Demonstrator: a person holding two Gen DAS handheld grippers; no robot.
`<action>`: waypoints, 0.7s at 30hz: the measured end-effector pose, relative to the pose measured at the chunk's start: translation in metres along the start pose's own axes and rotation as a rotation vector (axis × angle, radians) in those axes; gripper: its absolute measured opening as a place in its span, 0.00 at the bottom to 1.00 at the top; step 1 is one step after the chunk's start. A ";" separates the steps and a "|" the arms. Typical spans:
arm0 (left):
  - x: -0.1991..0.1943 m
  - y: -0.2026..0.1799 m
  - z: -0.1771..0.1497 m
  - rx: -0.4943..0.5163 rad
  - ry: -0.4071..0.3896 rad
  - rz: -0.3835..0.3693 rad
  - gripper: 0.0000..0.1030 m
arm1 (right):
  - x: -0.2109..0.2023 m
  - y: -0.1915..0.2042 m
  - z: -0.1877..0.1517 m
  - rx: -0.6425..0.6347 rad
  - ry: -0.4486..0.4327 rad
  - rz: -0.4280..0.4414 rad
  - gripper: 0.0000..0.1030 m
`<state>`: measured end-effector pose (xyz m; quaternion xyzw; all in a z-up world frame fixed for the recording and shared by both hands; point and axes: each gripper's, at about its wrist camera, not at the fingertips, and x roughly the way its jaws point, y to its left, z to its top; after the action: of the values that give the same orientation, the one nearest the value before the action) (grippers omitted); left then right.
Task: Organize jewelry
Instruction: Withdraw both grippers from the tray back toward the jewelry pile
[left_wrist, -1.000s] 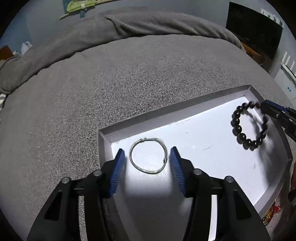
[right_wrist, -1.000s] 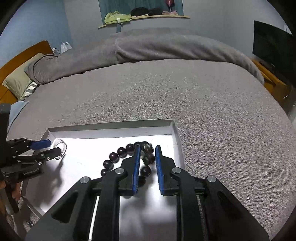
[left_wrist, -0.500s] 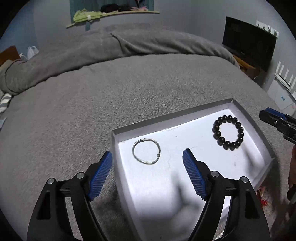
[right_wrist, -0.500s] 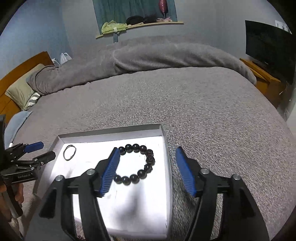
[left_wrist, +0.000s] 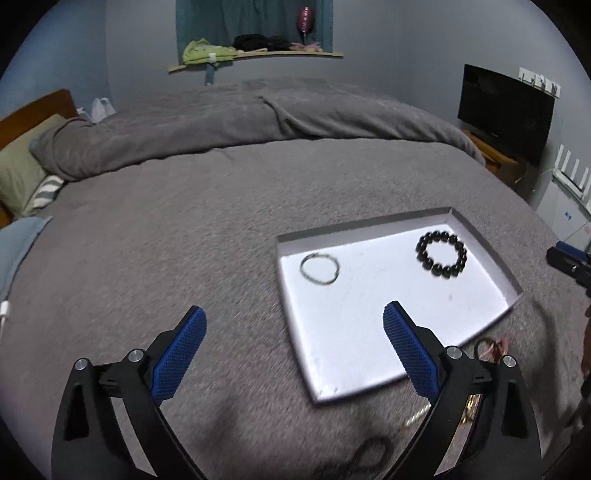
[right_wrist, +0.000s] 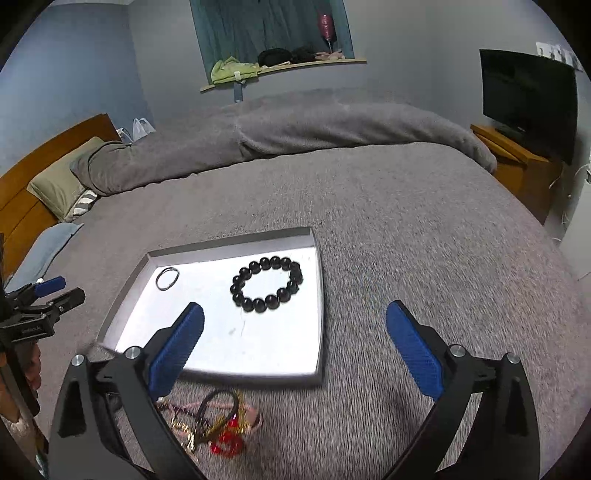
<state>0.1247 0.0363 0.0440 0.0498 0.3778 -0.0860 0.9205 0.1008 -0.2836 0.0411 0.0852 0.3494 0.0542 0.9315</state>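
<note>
1. Two pieces are already lying in the white tray (right_wrist: 320, 295): the black bead bracelet (right_wrist: 266, 283) toward its right side and the thin metal bangle (right_wrist: 167, 278) near the far left corner, well apart from each other.
2. A tangle of leftover jewelry (right_wrist: 218, 421), with red beads, gold chain and dark cord, is sitting on the grey bed cover (right_wrist: 406, 229) just beside the tray's near edge, so sorting appears only partly done.
3. The left tool (left_wrist: 295, 354) is opening wide with nothing between its pads, hanging over the tray's near left corner.
4. The right tool (right_wrist: 295, 347) is likewise opening, empty, above the tray's near right edge.
5. The tray's low raised rim is bordering all sides; any incoming piece is likely needing to clear it.
6. The middle and near part of the tray is offering free room, and the bed around it is lying open.
</note>
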 end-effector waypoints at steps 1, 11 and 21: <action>-0.002 0.000 -0.003 0.003 0.001 0.009 0.93 | -0.004 0.000 -0.003 0.002 -0.003 0.001 0.95; -0.028 0.013 -0.048 -0.054 0.006 -0.024 0.94 | -0.038 0.013 -0.033 -0.063 -0.036 -0.017 0.95; -0.039 0.021 -0.092 -0.042 0.024 0.033 0.94 | -0.044 0.022 -0.078 -0.142 0.018 -0.044 0.95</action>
<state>0.0383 0.0757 0.0063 0.0378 0.3898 -0.0624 0.9180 0.0156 -0.2599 0.0156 0.0107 0.3548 0.0594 0.9330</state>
